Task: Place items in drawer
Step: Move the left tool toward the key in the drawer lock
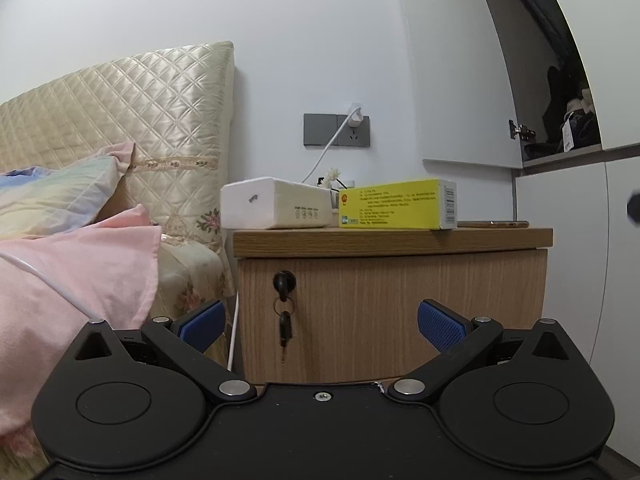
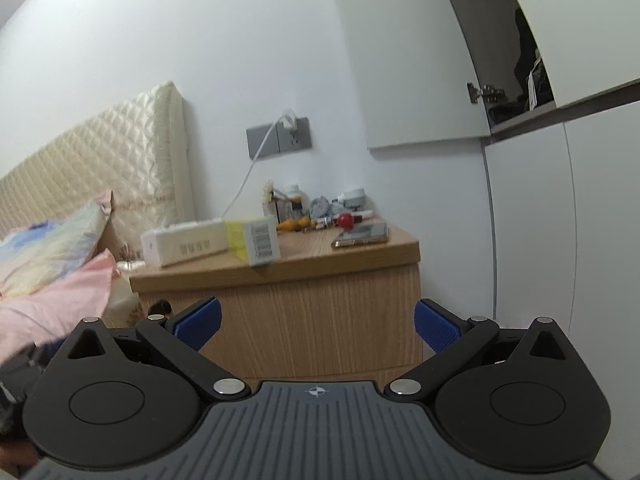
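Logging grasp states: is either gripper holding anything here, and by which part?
Nothing is held. The left gripper and right gripper are both open, facing the light wooden nightstand.

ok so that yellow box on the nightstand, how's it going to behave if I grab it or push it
The yellow box looks like thin printed carton, so it is probably light and may dent under a hard squeeze. It sits at the front edge of the nightstand, one corner seemingly just over it, so a forward push could drop it. Flat faces suggest it slides, not rolls.
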`<action>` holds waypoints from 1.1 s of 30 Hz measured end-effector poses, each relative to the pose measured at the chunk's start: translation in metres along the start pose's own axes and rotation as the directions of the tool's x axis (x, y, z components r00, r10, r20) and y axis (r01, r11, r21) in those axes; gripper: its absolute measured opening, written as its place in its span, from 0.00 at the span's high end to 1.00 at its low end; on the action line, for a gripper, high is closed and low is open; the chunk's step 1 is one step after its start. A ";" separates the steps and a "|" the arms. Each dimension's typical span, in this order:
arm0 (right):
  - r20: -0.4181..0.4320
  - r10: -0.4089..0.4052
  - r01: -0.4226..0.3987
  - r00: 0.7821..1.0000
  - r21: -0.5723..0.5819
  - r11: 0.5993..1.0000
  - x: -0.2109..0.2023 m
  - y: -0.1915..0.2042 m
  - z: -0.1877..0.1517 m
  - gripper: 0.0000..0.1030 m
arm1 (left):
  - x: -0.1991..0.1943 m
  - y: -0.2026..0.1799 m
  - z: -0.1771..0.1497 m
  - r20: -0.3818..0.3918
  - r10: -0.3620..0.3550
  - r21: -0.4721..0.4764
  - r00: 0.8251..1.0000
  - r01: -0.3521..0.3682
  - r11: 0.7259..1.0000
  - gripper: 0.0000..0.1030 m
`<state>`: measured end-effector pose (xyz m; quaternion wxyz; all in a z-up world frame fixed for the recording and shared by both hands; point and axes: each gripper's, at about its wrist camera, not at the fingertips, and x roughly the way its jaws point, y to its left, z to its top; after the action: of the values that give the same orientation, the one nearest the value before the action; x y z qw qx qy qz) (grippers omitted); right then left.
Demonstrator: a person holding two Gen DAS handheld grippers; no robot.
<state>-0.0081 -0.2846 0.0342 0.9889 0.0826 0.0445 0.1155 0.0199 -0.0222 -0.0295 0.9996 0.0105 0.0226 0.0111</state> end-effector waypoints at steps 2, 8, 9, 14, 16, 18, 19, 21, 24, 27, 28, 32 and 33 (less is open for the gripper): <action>0.016 0.010 -0.010 1.000 -0.007 1.000 -0.002 -0.002 0.002 0.00 | -0.002 -0.007 0.000 -0.017 0.010 0.010 1.000 -0.010 1.000 0.01; 0.016 -0.016 0.016 1.000 -0.007 1.000 0.001 -0.009 0.005 0.00 | -0.001 -0.016 0.007 -0.070 0.059 0.011 0.996 -0.059 0.998 0.01; 0.003 -0.022 0.022 1.000 0.001 1.000 0.003 -0.012 0.005 0.00 | 0.000 -0.016 0.010 -0.072 0.065 0.015 0.995 -0.064 0.998 0.01; -0.034 -0.019 0.021 0.999 0.050 0.999 0.017 -0.022 0.006 0.00 | 0.006 -0.024 0.020 -0.116 0.069 0.053 0.991 -0.063 0.997 0.01; -0.044 -0.020 0.023 0.999 0.076 0.997 0.023 -0.026 0.006 0.00 | 0.010 -0.027 0.023 -0.144 0.069 0.061 0.987 -0.061 0.996 0.01; -0.054 -0.021 0.026 0.998 0.102 0.994 0.029 -0.029 0.007 0.00 | 0.013 -0.030 0.026 -0.173 0.069 0.068 0.983 -0.058 0.996 0.01; -0.050 -0.020 0.025 0.999 0.105 0.994 0.032 -0.031 0.007 0.00 | 0.015 -0.032 0.028 -0.187 0.070 0.072 0.980 -0.057 0.996 0.01; -0.043 -0.018 0.022 0.999 0.109 0.994 0.039 -0.035 0.008 0.00 | 0.018 -0.034 0.029 -0.201 0.075 0.056 0.977 -0.065 0.996 0.01; -0.033 -0.011 0.015 0.999 0.113 0.994 0.053 -0.042 0.010 0.00 | 0.027 -0.031 0.024 -0.204 0.102 0.050 0.974 -0.094 0.994 0.01; -0.025 -0.003 0.006 1.000 0.097 0.995 0.070 -0.050 0.009 0.00 | 0.040 -0.020 0.019 -0.190 0.138 0.085 0.972 -0.124 0.989 0.01; -0.032 -0.001 0.004 1.000 0.099 0.995 0.076 -0.054 0.009 0.00 | 0.046 -0.014 0.020 -0.198 0.146 0.086 0.969 -0.131 0.988 0.01; -0.059 0.010 -0.004 0.998 0.113 0.994 0.100 -0.068 0.006 0.00 | 0.068 0.009 0.022 -0.226 0.173 0.091 0.959 -0.156 0.984 0.01; -0.055 0.014 -0.008 0.998 0.104 0.995 0.105 -0.071 0.005 0.00 | 0.072 0.014 0.025 -0.227 0.174 0.092 0.958 -0.157 0.983 0.01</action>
<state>0.1096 -0.3287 0.0192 0.9810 0.1309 0.0772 0.1206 0.0927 -0.0066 -0.0074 0.9844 0.0474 0.1399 0.0952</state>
